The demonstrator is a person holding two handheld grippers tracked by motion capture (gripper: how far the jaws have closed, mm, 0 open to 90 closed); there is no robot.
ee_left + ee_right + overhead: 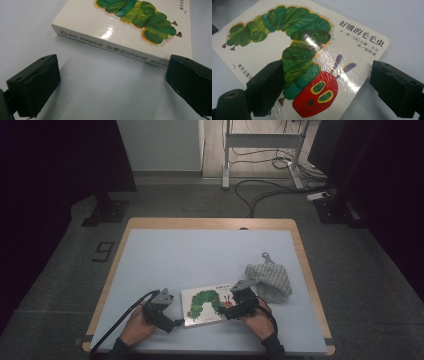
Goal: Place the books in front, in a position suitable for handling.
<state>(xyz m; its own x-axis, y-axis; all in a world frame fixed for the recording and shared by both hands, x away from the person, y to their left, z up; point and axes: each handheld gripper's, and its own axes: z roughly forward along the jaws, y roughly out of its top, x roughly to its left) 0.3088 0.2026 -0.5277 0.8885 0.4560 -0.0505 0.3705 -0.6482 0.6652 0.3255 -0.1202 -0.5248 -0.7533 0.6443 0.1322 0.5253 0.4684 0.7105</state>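
Observation:
A white board book [207,304] with a green caterpillar on its cover lies flat near the table's front edge. My left gripper [176,321] rests on the table just left of it, held in a hand. In the left gripper view its jaws stand wide apart [112,82], facing the book's spine [107,46], with bare table between them. My right gripper [235,309] hovers over the book's right end. In the right gripper view it is open [332,90]: one jaw is above the cover [312,37] by the caterpillar's red head, the other past the book's edge.
A crumpled grey-and-white cloth [270,281] lies just right of the book, behind the right hand. The pale blue tabletop [200,255] has a wooden rim. Cables and a desk frame [260,150] stand on the floor beyond it.

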